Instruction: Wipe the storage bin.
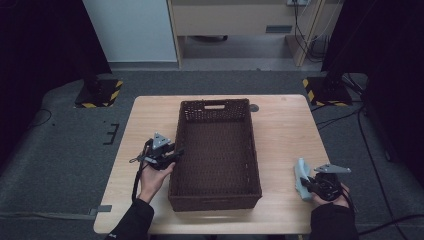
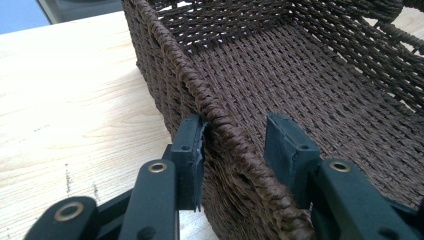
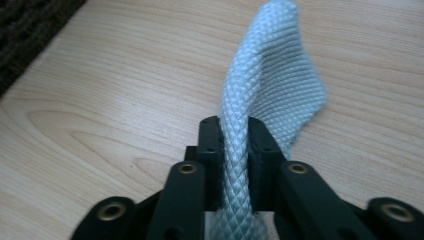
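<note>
1. Count: two grippers, one pale blue cloth, one brown woven basket, one wooden table; two black-and-yellow striped floor plates at upper left and upper right of the high view
2. Right gripper (image 3: 235, 150): jaws clamped narrow on a bunched fold of the pale blue cloth (image 3: 272, 80); both pads press the fabric, which stands up between them and fans out toward the upper centre of the right gripper view
3. In the high view the right gripper (image 1: 309, 184) sits at lower right, and the cloth (image 1: 301, 176) rises just left of it, its lower edge on the table (image 1: 285, 130), well apart from the basket
4. Right hand (image 1: 334, 196): enters from the bottom edge in a dark sleeve, gripper pointing toward frame left, grey plate on top
5. Left gripper (image 2: 235, 150): jaws partly open and straddling the basket (image 2: 300, 75) rim; the left-hand pad touches the outer wall, the right-hand pad stands clear inside, so nothing is gripped
6. In the high view the left gripper (image 1: 175, 153) lies left of centre against the left long wall of the basket (image 1: 256, 150)
7. Left hand (image 1: 152, 177): comes up from the bottom edge, forearm angled toward upper right, cable looping beside the wrist
8. Basket: rectangular, centred on the table, a handle slot in the far wall; its interior holds no item
9. Table: light wood, bearing the basket and the cloth
</note>
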A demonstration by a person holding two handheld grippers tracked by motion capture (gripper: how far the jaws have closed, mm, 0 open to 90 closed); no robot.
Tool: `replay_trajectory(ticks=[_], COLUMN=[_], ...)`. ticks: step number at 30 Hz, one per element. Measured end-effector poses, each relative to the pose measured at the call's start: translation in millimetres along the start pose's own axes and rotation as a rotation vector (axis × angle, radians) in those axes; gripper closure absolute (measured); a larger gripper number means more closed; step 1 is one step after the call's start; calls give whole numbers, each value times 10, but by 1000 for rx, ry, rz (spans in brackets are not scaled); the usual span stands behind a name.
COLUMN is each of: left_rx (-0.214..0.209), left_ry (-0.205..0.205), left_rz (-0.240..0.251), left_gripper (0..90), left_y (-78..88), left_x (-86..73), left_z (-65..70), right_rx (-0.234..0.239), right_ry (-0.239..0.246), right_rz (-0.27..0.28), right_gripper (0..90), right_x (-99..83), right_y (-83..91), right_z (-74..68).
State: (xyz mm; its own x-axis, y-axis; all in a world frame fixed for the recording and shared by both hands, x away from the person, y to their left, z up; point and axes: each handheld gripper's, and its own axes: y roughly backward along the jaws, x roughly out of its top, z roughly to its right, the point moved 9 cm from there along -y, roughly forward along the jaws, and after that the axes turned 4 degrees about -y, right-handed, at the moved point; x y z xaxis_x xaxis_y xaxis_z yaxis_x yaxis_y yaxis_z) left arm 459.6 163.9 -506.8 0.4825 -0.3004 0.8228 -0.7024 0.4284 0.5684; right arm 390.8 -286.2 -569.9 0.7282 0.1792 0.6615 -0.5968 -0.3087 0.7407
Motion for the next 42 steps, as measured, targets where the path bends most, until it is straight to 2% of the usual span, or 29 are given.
replay_trajectory(ticks=[3,9,18,22,31,35,42], left_rx=[-10,-27,-26,-26,-14,-10,-3], left_ry=[17,33,31,30,15,4,0], left_rz=[3,2,1,2,-9,-13,-17], left_gripper=[580,574,575,576,584,587,593], left_y=[-5,-9,-8,-11,-13,-11,-5], left_x=[-1,-5,-5,-3,5,4,0], left_z=[0,-7,-6,-6,1,3,8], right_rx=[26,64,100,100,111,104,110], right_ry=[12,18,0,2,23,30,53], right_rz=[22,102,140,158,183,212,207], right_gripper=[833,831,831,831,830,829,830], right_x=[79,320,467,552,777,914,1082], right_y=[23,55,43,11,-129,-217,-397], right_z=[-35,-99,-102,-106,-228,-272,-350])
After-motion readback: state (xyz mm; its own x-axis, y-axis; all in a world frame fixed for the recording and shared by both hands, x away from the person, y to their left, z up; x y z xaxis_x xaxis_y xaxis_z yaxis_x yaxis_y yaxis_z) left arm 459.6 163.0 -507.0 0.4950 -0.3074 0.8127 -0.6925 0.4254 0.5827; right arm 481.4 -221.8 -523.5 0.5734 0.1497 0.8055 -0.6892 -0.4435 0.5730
